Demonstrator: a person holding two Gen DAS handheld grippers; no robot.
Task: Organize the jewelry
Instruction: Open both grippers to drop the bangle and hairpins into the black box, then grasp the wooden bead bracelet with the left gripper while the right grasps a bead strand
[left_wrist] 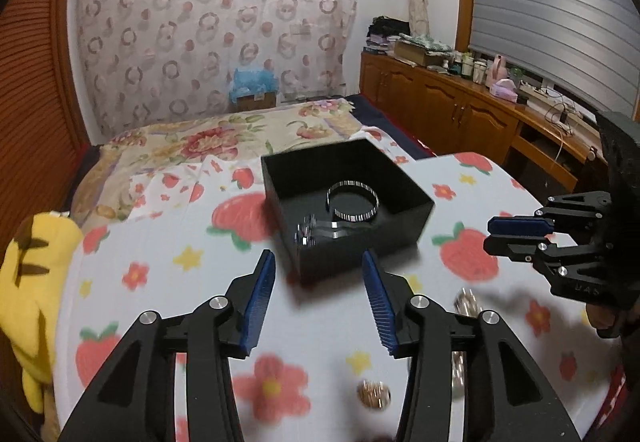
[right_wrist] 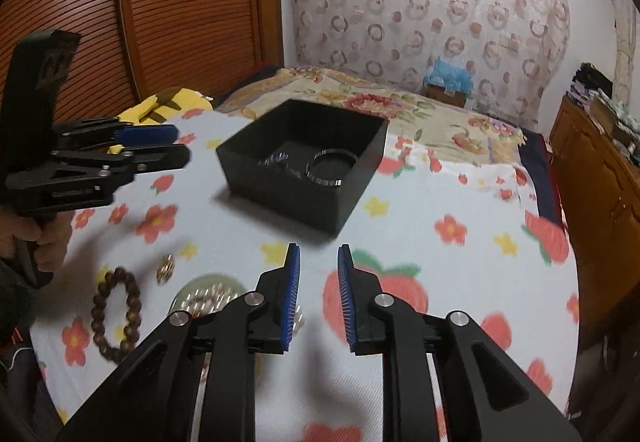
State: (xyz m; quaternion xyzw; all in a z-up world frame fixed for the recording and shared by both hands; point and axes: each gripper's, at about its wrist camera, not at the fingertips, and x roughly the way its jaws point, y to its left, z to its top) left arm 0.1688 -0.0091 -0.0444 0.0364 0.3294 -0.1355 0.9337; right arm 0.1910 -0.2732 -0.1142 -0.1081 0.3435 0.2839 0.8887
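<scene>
An open black box [left_wrist: 400,238] sits on the strawberry-print cloth [left_wrist: 168,274]. Inside it lie a silver bangle [left_wrist: 352,201] and a second silver piece [left_wrist: 316,232]. My left gripper [left_wrist: 318,258] hangs open just in front of the box's near corner, with nothing between its fingers. My right gripper [right_wrist: 319,248] is open with a narrow gap, empty, short of the box [right_wrist: 288,197]. Loose on the cloth are a small gold piece [right_wrist: 165,269], a brown bead bracelet [right_wrist: 116,314] and a pale beaded piece [right_wrist: 208,296], partly hidden by the right gripper's fingers.
A yellow plush toy [left_wrist: 28,282] lies at the cloth's left edge. A floral bedspread [left_wrist: 224,137] lies beyond the box. Wooden cabinets [left_wrist: 460,109] with clutter on top run along the right. A hand [right_wrist: 44,238] holds the left gripper's handle.
</scene>
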